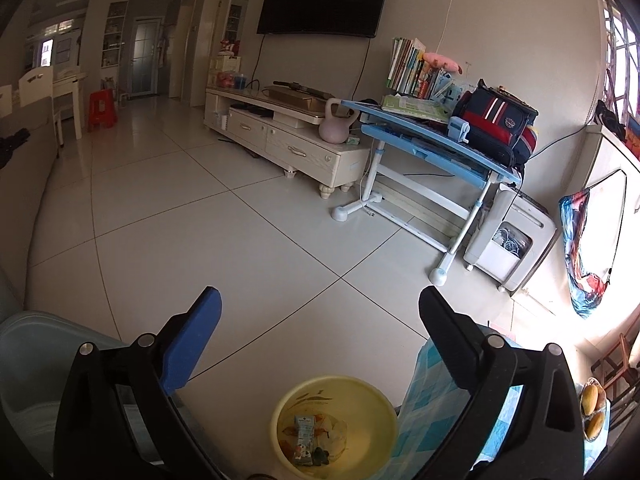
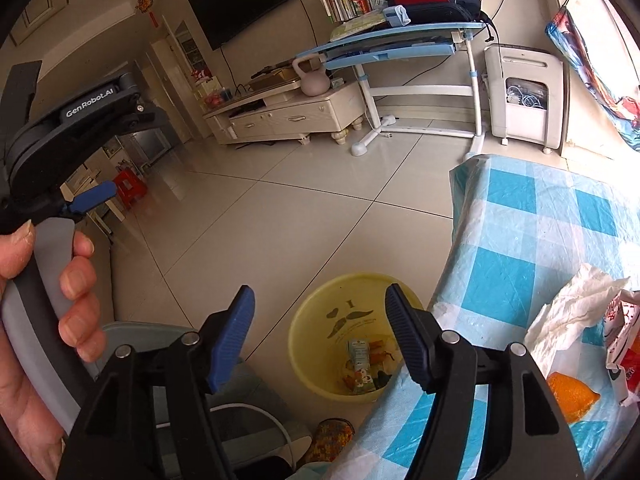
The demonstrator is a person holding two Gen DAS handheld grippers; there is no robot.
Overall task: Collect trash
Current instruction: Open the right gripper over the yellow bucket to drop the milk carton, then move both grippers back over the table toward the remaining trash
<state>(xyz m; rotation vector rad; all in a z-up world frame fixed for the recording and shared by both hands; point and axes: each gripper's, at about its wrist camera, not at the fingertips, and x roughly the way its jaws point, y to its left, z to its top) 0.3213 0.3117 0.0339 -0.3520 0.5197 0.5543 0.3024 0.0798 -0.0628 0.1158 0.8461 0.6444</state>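
Note:
A yellow trash bin (image 1: pixel 384 408) stands on the floor beside the table and holds a small carton (image 1: pixel 303 438) and other scraps. It also shows in the right wrist view (image 2: pixel 316 320). My left gripper (image 1: pixel 320 340) is open and empty above the bin. My right gripper (image 2: pixel 320 340) is open and empty, also above the bin. On the blue checked tablecloth (image 2: pixel 528 232) at the right lie a crumpled white tissue (image 2: pixel 568 312), an orange peel (image 2: pixel 570 396) and a red-and-white wrapper (image 2: pixel 624 344). The hand-held left gripper (image 2: pixel 86 200) shows at the left.
A grey chair seat (image 2: pixel 136 340) sits at the lower left. A TV cabinet (image 1: pixel 280 136), a blue child's desk (image 1: pixel 432 136) with books and a bag, and a white appliance (image 1: pixel 512 236) line the far wall. Fruit (image 1: pixel 592 400) lies at the table's right.

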